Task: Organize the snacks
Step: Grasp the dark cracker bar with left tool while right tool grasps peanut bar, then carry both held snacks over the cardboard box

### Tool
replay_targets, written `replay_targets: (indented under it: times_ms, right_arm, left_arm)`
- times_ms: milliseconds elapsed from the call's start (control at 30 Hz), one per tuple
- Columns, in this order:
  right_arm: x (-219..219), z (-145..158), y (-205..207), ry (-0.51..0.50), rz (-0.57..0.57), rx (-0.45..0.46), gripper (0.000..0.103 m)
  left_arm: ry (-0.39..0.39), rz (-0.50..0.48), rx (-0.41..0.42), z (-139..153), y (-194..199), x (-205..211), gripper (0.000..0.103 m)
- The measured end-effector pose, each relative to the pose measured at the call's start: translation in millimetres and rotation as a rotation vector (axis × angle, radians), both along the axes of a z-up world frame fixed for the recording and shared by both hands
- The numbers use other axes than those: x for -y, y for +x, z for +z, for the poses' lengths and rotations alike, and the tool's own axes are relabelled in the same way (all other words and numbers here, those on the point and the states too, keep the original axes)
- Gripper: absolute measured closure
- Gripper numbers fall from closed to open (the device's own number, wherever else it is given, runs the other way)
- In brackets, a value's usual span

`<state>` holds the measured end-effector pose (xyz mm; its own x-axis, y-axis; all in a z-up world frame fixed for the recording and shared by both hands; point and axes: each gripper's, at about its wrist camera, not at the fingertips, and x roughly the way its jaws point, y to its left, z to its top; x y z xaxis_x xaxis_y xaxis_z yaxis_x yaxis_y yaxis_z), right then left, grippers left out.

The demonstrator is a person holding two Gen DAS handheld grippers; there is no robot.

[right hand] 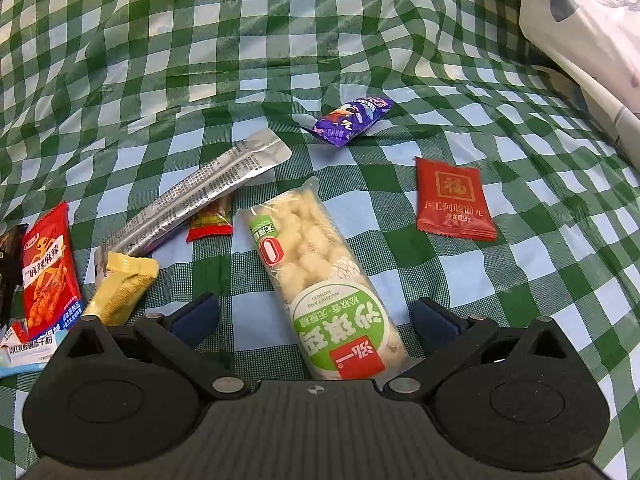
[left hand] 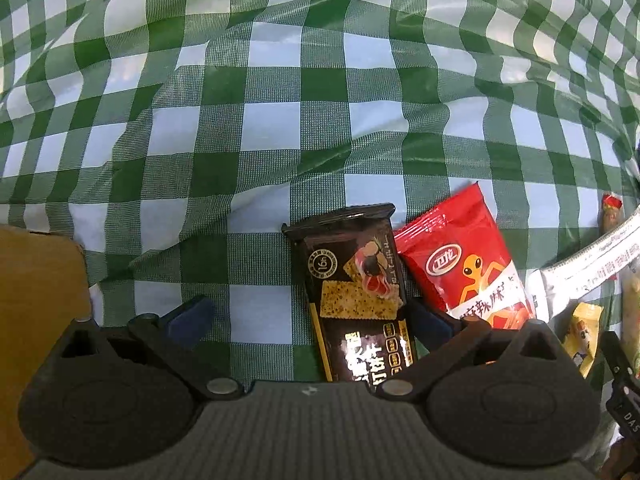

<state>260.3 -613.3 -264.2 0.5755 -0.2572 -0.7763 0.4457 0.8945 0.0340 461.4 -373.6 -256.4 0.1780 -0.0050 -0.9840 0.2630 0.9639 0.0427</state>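
- Puff pack (right hand: 324,280) lies between right claw (right hand: 316,320) fingers, released.
- Left claw (left hand: 310,320) released; cracker pack (left hand: 356,300) by its right finger.
- Risk: slick wrappers slip, wrinkled cloth (right hand: 200,80) snags fingertips.

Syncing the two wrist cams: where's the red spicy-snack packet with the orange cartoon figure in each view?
Left wrist: red snack packet sits lower right, just past the right finger, beside the black cracker packet.
Right wrist: same packet at the far left edge, left of the yellow packet.
Shared landmark: the long silver stick pack.
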Motion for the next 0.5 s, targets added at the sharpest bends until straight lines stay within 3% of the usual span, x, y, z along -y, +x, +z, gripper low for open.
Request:
replay_targets:
  times_ms: [33,67,100,167,333,500]
  right_arm:
    - [-1,2,1,-0.003,0.000,-0.009,0.002]
    - [-3,4,0,-0.013,0.000,-0.012,0.013]
    - [-6,9,-2,-0.028,-0.008,-0.008,0.021]
    - [-11,16,-5,-0.038,-0.014,-0.008,0.064]
    - [-23,28,-14,-0.052,-0.013,-0.004,0.065]
    - [-45,80,-49,-0.043,-0.051,0.126,0.065]
  left_arm:
    - [-0.004,0.005,0.005,5,-2,2,0.019]
    - [-0.010,0.011,0.028,12,-7,4,0.032]
    - [-0.016,0.007,0.053,20,-12,6,0.059]
    - [-0.035,-0.009,0.060,24,-21,6,0.060]
    - [-0.112,-0.014,0.086,51,-48,-15,0.060]
    - [-0.194,-0.034,0.137,106,-99,-54,0.060]
